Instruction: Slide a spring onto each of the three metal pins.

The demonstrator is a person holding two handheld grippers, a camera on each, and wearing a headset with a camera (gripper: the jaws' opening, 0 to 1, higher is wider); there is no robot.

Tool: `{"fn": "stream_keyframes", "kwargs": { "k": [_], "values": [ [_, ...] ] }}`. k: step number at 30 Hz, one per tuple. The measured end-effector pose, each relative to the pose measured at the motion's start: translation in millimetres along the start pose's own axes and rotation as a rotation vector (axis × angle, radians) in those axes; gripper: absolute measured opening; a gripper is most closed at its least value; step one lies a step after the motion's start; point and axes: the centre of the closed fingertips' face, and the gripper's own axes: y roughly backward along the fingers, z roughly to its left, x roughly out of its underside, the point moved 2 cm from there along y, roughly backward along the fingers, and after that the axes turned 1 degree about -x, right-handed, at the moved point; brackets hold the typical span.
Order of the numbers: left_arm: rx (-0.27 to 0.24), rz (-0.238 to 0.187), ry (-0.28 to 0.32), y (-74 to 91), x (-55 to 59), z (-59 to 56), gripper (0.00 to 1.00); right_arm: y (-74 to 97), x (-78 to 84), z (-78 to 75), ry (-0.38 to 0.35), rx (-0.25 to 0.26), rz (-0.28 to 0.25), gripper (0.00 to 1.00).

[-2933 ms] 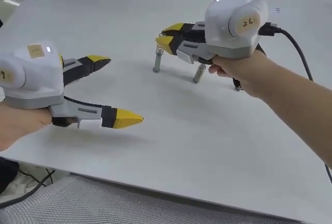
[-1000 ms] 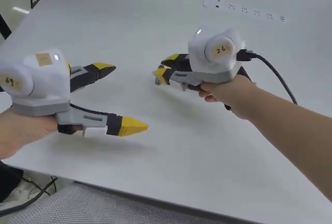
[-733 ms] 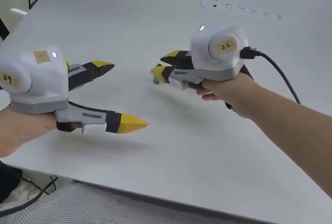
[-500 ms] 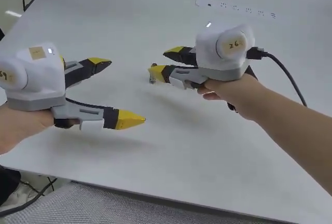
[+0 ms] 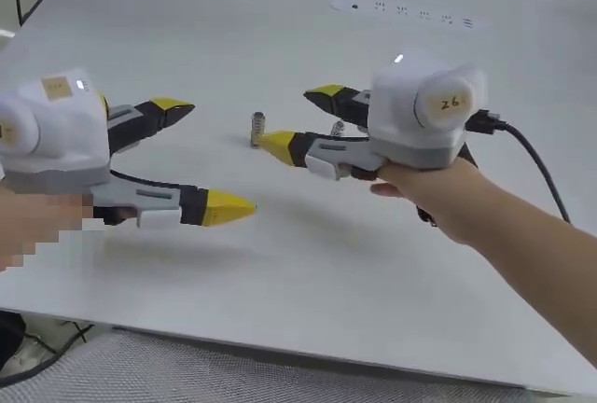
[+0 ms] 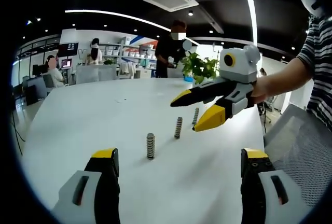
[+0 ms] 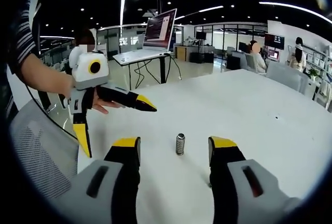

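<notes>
Seemingly the threading step is over. In the left gripper view, 3 metal pins stand upright in a row on the white table [image 6: 78, 115]: the near pin [image 6: 150, 146], the middle pin [image 6: 178, 127] and the far pin [image 6: 195, 116]. Each looks ribbed with coil from base nearly to top, though the far one is so small that I judge its coil rather than see it plainly.

The left gripper [image 6: 180, 154] is empty, its jaws spread wide, and it sits low over the table, well short of the near pin. The right gripper [image 5: 297, 117] is also empty, with its jaws parted wide. In the head view its lower tip lies near one coiled pin, and I cannot tell how far apart they are in depth. In the right gripper view a pin wearing its spring [image 7: 180, 143] stands ahead, between the jaws but apart from both. I see no loose spring on the table.

My reading is that the task is at its close, with checking as the step in hand. The next move calls for little — confirm that each coil sits fully down over its pin, then draw both grippers clear without knocking one over, the right one with most care
</notes>
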Motion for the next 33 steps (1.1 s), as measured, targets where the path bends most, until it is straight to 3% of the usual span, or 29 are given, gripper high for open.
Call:
{"fn": "stream_keyframes", "kwargs": {
  "k": [9, 13, 23, 27, 33],
  "values": [
    [-0.001, -0.013, -0.012, -1.4, -8.6, -1.5, 0.97, 20.4, 2.7, -13.0, -0.071, 0.072, -0.047, 0.78],
    [-0.001, -0.024, -0.009, -3.1, -12.6, -2.0, 0.97, 28.1, 8.7, -15.7, -0.066, 0.091, -0.051, 0.85],
    [0.015, -0.027, -0.020, -7.2, -18.5, -8.1, 0.97, 52.8, 10.9, -20.6, -0.098, 0.106, -0.101, 0.97],
    [0.028, -0.025, -0.024, -6.3, -19.9, -10.3, 0.98, 70.5, 25.1, -28.5, -0.104, 0.130, -0.091, 1.00],
    [0.021, -0.025, -0.019, -5.7, -18.9, -7.7, 0.98, 101.3, 42.6, -47.7, -0.186, 0.197, -0.128, 1.00]
  ]
}}
